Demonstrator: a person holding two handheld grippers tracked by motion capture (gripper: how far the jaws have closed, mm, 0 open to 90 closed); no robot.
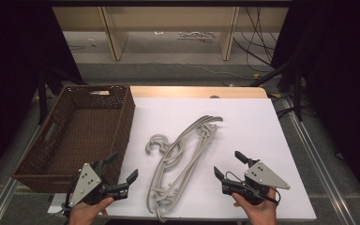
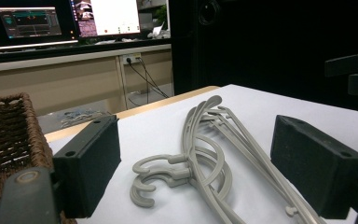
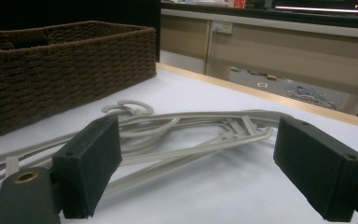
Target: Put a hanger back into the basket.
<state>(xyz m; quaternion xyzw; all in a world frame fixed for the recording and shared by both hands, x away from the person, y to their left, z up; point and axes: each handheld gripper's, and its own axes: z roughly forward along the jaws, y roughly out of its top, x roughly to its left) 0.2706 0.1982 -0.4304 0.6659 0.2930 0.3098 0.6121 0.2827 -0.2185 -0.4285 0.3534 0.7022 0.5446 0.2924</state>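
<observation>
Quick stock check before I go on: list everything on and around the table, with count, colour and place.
hangers: a stack, exact count unclear, grey, lying mid-table on the white cover
basket: one, dark brown wicker, nothing visible inside, on the table's left side
table: one, white cover over a wooden top
shelf unit: one, light wood, on the floor beyond the table
cables: several, black, on the floor at the far right
left gripper: one, black, jaws open, near edge beside the basket
right gripper: one, black, jaws open, right of the hangers
</observation>
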